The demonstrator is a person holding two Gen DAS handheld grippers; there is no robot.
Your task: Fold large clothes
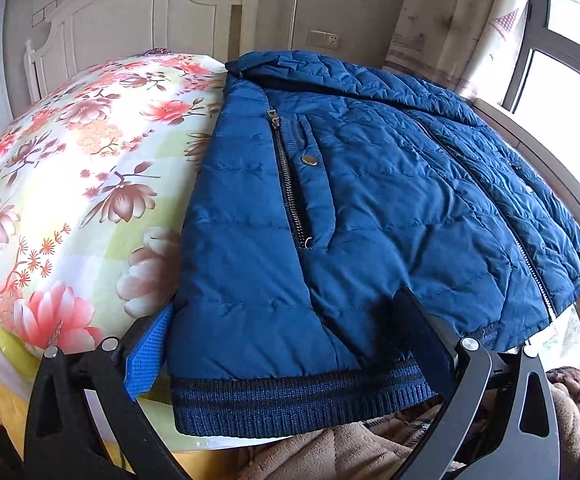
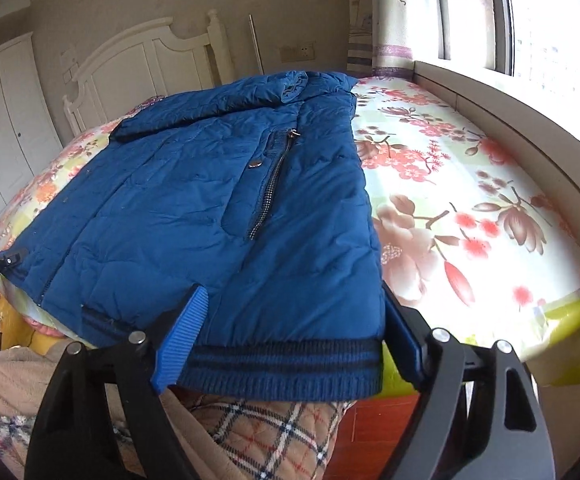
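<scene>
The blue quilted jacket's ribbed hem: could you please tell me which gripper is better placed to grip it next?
Probably the right gripper: it brackets the hem corner more narrowly than the left gripper, though both straddle it.

Jacket (image 1: 369,208) — quilted cloth, ribbed-knit hem.

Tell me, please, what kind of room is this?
Most likely a bedroom in a home: a white headboard, a floral bedsheet under the blue jacket, and white wardrobe doors near a curtained window.

Blue quilted jacket (image 1: 369,208) — flat on floral bed; zippers closed
</scene>
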